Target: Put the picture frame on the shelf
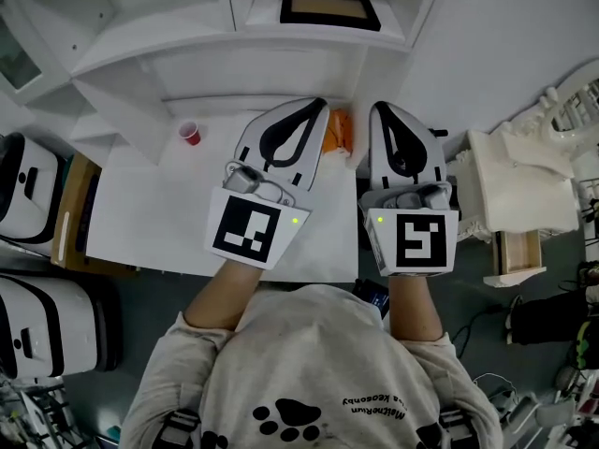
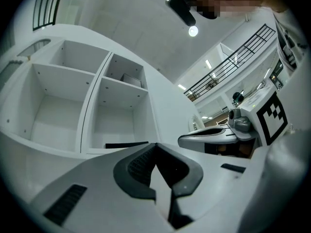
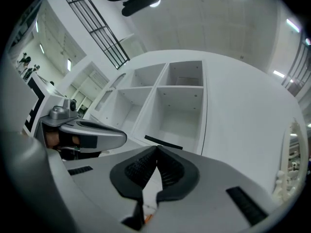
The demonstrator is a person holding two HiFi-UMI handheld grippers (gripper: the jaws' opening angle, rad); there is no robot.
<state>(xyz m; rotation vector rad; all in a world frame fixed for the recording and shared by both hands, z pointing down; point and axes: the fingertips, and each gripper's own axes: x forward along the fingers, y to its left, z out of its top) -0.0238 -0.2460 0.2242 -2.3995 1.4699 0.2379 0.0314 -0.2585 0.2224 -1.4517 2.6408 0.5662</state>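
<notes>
The picture frame (image 1: 329, 8), black-edged with a tan middle, lies flat in a compartment of the white shelf unit (image 1: 178, 59) at the top of the head view. It shows as a thin dark strip on the shelf floor in the left gripper view (image 2: 126, 144) and the right gripper view (image 3: 163, 142). My left gripper (image 1: 316, 110) (image 2: 155, 144) and right gripper (image 1: 382, 112) (image 3: 157, 148) hang side by side over the white table (image 1: 159, 213), well short of the frame. Both are shut with nothing between the pads.
A small red cup (image 1: 190, 133) stands on the table by the shelf's foot. An orange object (image 1: 339, 131) lies between the two grippers. White ornate furniture (image 1: 519, 176) stands at the right, and white cases (image 1: 28, 190) at the left.
</notes>
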